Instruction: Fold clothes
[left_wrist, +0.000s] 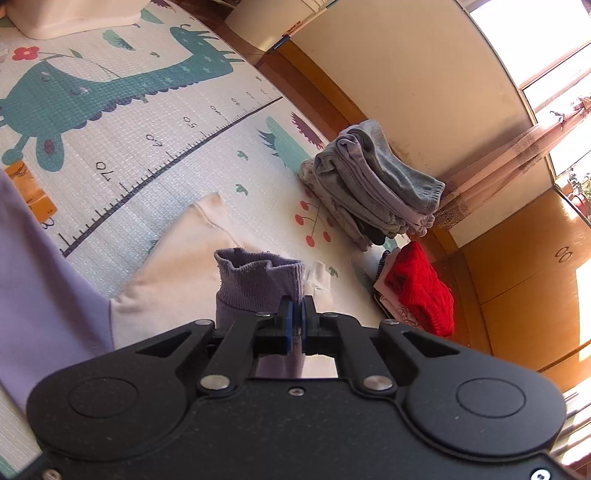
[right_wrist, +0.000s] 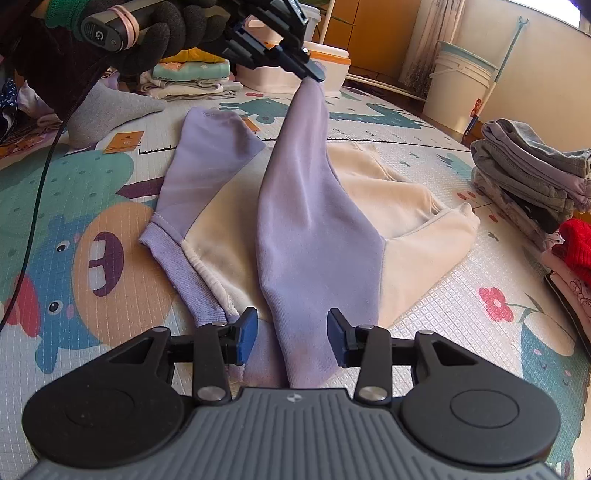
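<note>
A cartoon-printed play mat (right_wrist: 110, 280) covers the floor, with a ruler strip and a teal dinosaur across it, and orange wood panelling runs along the wall at the upper right of the left wrist view.

Nearest in the right wrist view, the right gripper (right_wrist: 291, 334) sits at the lower centre with its jaws spread wide, either side of the lower end of a lilac sleeve (right_wrist: 310, 229) and not pressing it. The sleeve belongs to a lilac and cream sweatshirt (right_wrist: 413, 206) lying flat on the mat in the middle of the frame, its other lilac sleeve to the centre left.

The raised sleeve climbs to the upper centre, where the left gripper (right_wrist: 314, 74), held by a black-gloved hand (right_wrist: 155, 40), pinches its tip. In the left wrist view the left gripper (left_wrist: 297, 317) is clenched on the ribbed lilac cuff (left_wrist: 258, 284) at lower centre.

Farther off, a stack of folded grey clothes (right_wrist: 528, 177) stands at the right edge, with a red knit garment (right_wrist: 576, 247) just below it. A white bucket (right_wrist: 458, 88) stands at the upper right, and a pile of folded pale clothes (right_wrist: 188, 77) lies at the upper left.
</note>
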